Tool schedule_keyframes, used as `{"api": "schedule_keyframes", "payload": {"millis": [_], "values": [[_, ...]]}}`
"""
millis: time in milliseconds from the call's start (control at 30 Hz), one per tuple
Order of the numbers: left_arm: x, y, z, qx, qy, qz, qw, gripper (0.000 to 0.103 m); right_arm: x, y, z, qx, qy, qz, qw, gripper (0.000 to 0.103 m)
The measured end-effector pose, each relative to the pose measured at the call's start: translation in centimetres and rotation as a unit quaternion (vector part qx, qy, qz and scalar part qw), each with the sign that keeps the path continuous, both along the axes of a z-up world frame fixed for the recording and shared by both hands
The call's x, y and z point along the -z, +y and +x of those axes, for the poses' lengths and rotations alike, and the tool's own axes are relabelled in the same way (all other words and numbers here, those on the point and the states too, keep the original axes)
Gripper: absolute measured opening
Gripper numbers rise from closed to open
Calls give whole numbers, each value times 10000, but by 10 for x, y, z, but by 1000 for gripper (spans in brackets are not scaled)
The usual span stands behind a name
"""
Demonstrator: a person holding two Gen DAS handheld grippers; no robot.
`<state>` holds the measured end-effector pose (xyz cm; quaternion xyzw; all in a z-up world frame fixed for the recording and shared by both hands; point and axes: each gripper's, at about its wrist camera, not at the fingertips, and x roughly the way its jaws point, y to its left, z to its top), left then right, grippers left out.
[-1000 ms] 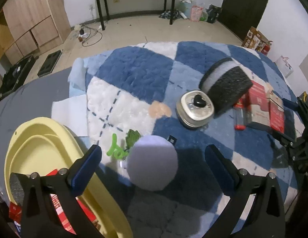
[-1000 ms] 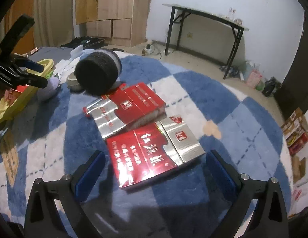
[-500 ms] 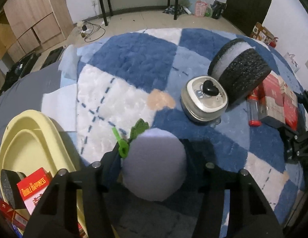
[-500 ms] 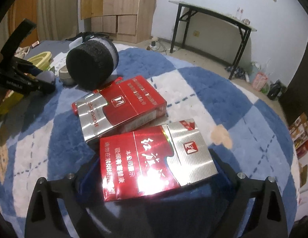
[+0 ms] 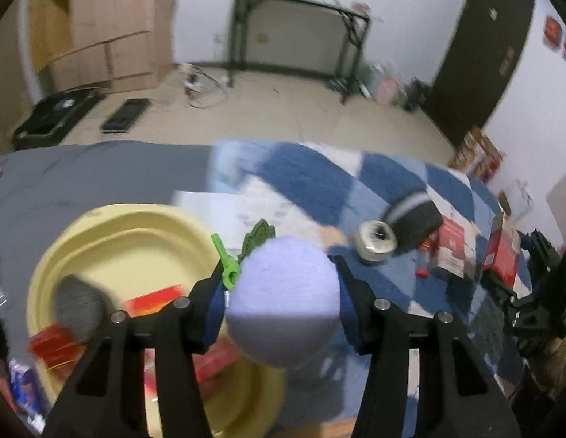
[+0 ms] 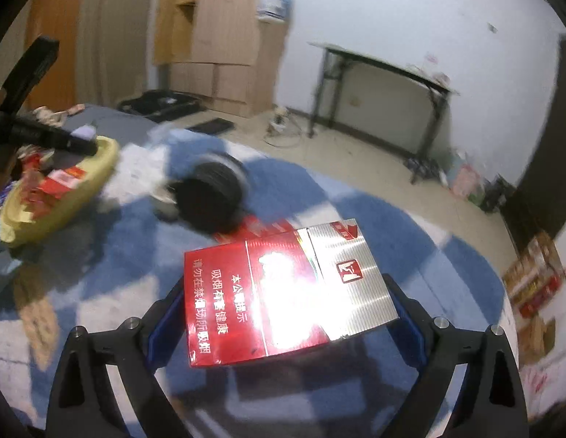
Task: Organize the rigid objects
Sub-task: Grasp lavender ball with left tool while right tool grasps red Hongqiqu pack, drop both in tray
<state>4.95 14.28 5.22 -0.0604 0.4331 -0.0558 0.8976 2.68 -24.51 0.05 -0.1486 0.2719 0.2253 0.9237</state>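
1. Rug, blue and white check: it carries what you have yet to sort.

2. Basin, yellow: at about 9 o'clock from your left gripper, close by. It already holds red packs and a dark round piece. This gap decides your next move, and your left hand is much the nearer.

3. Black roll: on the rug at 11 o'clock from your right gripper.

4. Ball, lilac: your left gripper's jaws are closing, their pads pressed on both sides of it, and it looks lifted. A green clip sits against the left pad.

5. Carton, red and silver: clamped across its long axis in your right gripper, jaws wide. Readable print: 本公司提示 吸烟有害健康; glare hides the brand.

6. Tin, round: beside the roll, untouched.
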Motion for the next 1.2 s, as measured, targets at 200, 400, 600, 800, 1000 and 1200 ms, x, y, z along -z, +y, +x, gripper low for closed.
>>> {"api": "schedule_keyframes", "payload": {"millis": [200, 400, 600, 800, 1000, 1200], "values": [[11, 88, -60, -812, 252, 61, 9964, 55, -29, 94, -4, -656, 307, 503, 9961, 96], [45, 134, -103, -1236, 711, -98, 9897, 55, -36, 206, -1, -1362, 598, 641, 9868, 96], [75, 129, -112, -1024, 972, -204, 9898, 55, -26, 309, 19, -1755, 1239, 441, 9757, 96], [88, 120, -102, -876, 959, -197, 9913, 55, -10, 369, 54, -1783, 1622, 34, 9705, 96], [99, 124, -94, -847, 1066, -286, 9903, 56, 12, 406, 84, -1781, 1783, -282, 9673, 96], [96, 122, -98, -865, 942, -261, 9914, 66, 16, 408, 82, -1796, 1858, -213, 9658, 96]]}}
